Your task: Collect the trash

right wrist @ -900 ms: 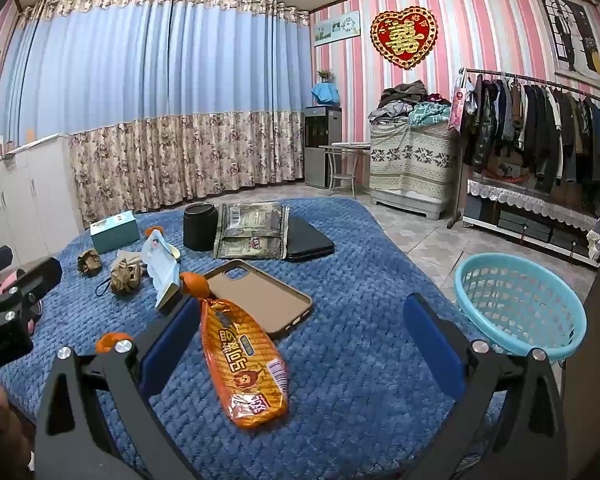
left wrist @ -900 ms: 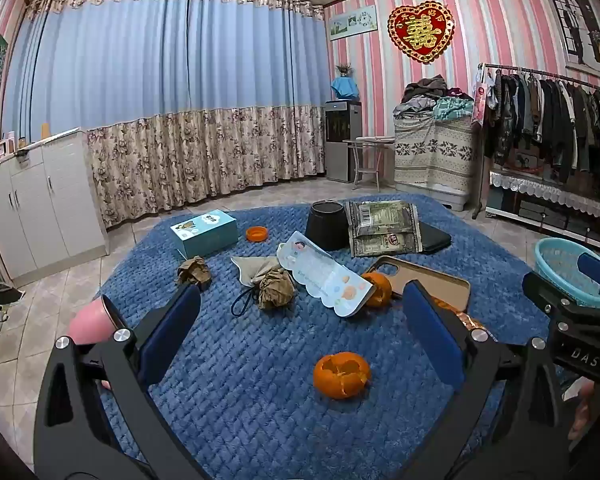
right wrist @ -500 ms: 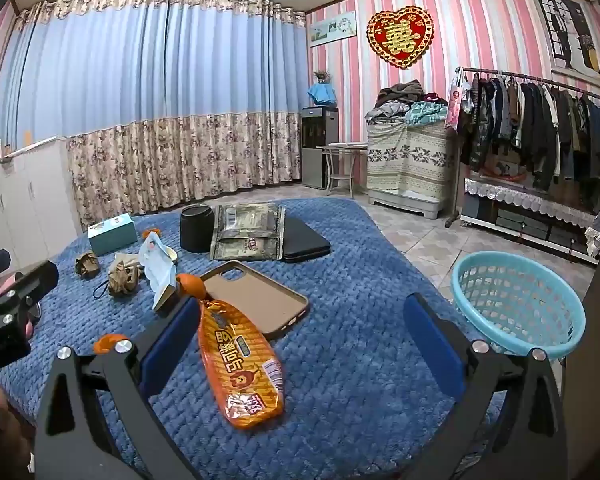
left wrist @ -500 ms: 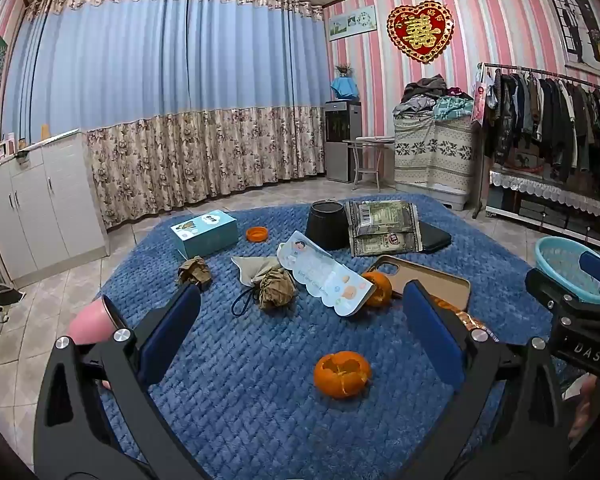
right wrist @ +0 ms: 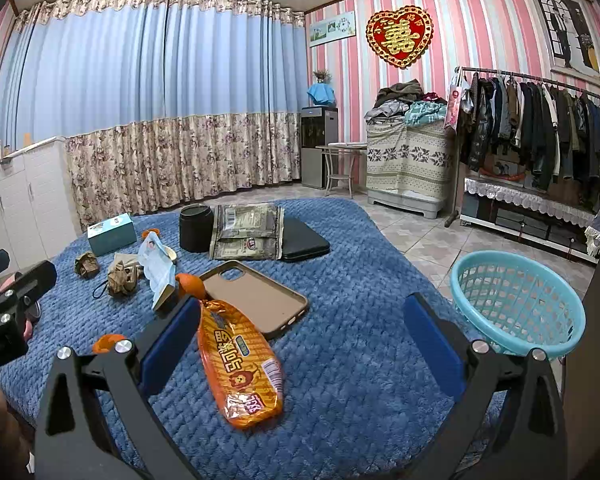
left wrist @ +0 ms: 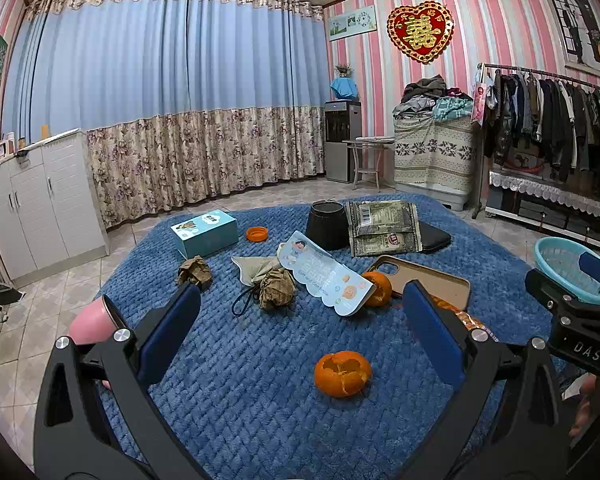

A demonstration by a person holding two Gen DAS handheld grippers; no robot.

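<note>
On the blue blanket an orange peel lies just ahead of my open, empty left gripper. Farther off are two crumpled brown papers, a light blue wrapper card and a whole orange. My right gripper is open and empty, with an orange snack wrapper between its fingers, nearer the left one. A light blue trash basket stands on the floor to the right.
A phone case, green packets, a black cup, a black wallet, a teal box and an orange lid lie on the blanket. A pink cup sits at its left edge.
The right gripper has drifted slightly forward and right, so the snack wrapper sits a little closer. The left gripper has hardly moved.
</note>
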